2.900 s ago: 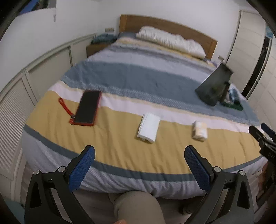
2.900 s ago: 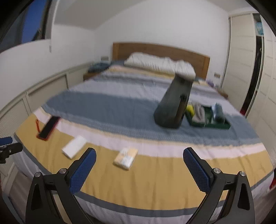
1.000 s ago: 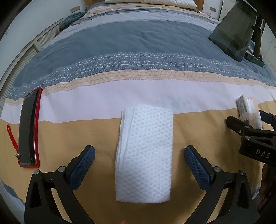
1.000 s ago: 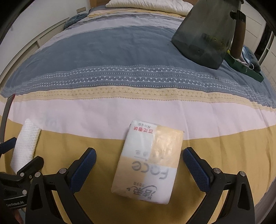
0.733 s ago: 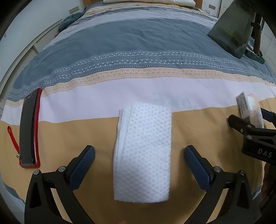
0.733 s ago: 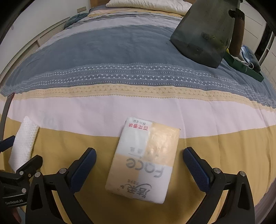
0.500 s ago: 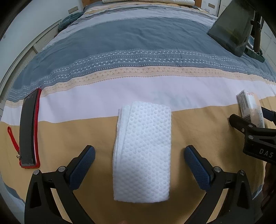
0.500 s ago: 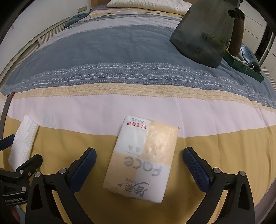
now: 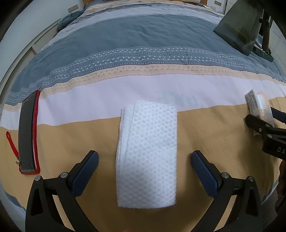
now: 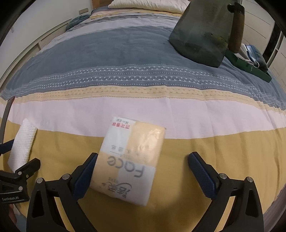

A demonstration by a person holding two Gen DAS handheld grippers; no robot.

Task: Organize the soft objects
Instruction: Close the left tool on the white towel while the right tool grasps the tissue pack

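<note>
On a bed covered by a striped quilt (image 9: pixel 143 44), 2 hand-held grippers hang low over 2 soft items lying on the yellow band near the foot edge. The left gripper (image 9: pixel 144 161) has its 2 blue-padded fingers (image 9: pixel 85 169) spread wide on either side of a folded white cloth (image 9: pixel 147 153), which lies flat with its far end reaching onto the white stripe; neither pad touches it. The right gripper (image 10: pixel 142 163) is likewise spread open around a tissue pack (image 10: pixel 131 158) in yellow and white wrapping, which lies slightly askew. The left pad overlaps the pack's near left corner in the right wrist view, though contact cannot be confirmed; the right pad stands clear of it.

Seen from the left wrist camera, the pack sits at the far right, just beyond the other tool's black frame. At the left edge of the quilt lies a phone in a red case (image 9: pixel 28 133), screen up, with a red wrist cord (image 9: pixel 11 144) trailing beside it. Farther up the bed, on the blue band, a dark bag (image 10: pixel 205 30) stands with a brown handle, and a green tray (image 10: pixel 248 66) holding rolled fabric items sits just behind it. A white pillow (image 10: pixel 148 4) rests at the head.
</note>
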